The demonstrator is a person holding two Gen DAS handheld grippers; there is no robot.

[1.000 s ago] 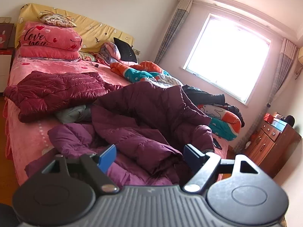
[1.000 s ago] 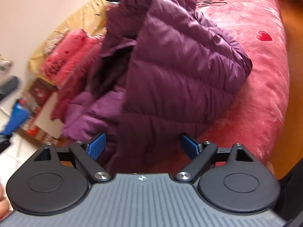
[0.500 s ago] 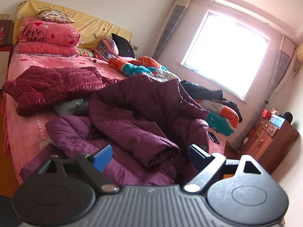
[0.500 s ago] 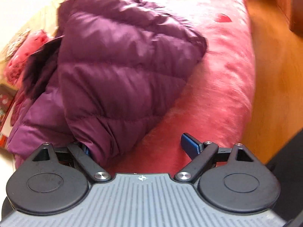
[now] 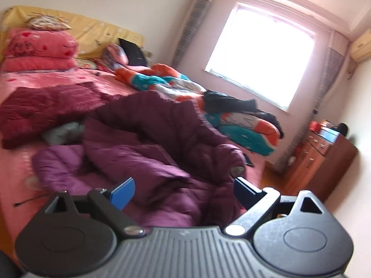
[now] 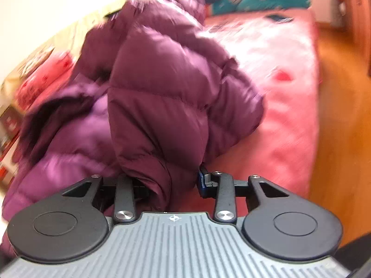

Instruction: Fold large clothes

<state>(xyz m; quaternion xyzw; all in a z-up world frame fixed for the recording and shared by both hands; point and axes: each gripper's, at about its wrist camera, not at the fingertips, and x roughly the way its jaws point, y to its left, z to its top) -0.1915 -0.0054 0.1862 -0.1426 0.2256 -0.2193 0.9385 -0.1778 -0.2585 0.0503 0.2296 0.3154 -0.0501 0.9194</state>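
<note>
A large purple down jacket (image 5: 148,148) lies crumpled on the pink bed (image 5: 46,81). My left gripper (image 5: 183,191) is open and empty, just above the jacket's near folds. In the right wrist view the same jacket (image 6: 162,88) fills the middle. My right gripper (image 6: 171,180) is shut on a thick fold of the jacket at the bed's near edge; its left pad is hidden by the fabric. The blue right pad (image 6: 201,180) presses against the fold.
A dark red jacket (image 5: 41,108) lies folded further up the bed, over a grey garment (image 5: 62,134). Pink pillows (image 5: 37,48) and a colourful quilt (image 5: 231,115) lie behind. A wooden dresser (image 5: 324,157) stands right. A phone (image 6: 278,18) lies on the bed; wood floor (image 6: 343,115) lies to the right.
My right gripper has closed its jaws on a fold of the purple jacket at the bed's edge. My left gripper has stayed open and shifted slightly over the jacket.
</note>
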